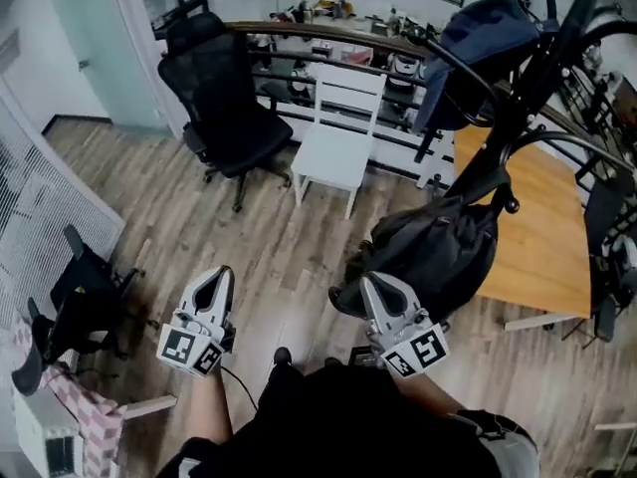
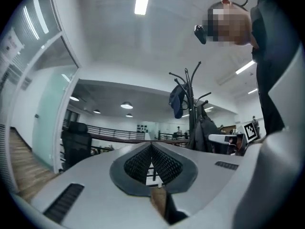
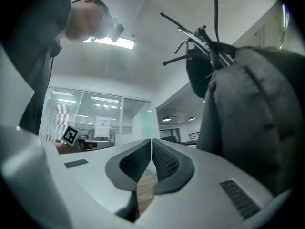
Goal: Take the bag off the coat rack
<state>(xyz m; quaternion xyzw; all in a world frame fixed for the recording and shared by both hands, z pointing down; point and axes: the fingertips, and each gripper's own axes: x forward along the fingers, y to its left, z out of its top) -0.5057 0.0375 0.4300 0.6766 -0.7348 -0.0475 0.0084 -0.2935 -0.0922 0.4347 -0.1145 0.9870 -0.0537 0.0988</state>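
Note:
A black bag (image 1: 438,252) hangs low on the black coat rack (image 1: 532,78), and a dark blue bag or cap (image 1: 483,38) sits on a higher arm. My right gripper (image 1: 376,285) is shut and empty, its tip just short of the black bag's lower left side. In the right gripper view the black bag (image 3: 252,123) fills the right side, close by. My left gripper (image 1: 214,287) is shut and empty, well left of the bag over the floor. The left gripper view shows the coat rack (image 2: 193,113) and the black bag (image 2: 204,132) farther off.
A black office chair (image 1: 224,98) and a white chair (image 1: 338,132) stand ahead by a railing. A wooden table (image 1: 537,207) lies behind the rack on the right. A small black stand (image 1: 85,297) is at the left, next to a white mesh panel (image 1: 40,217).

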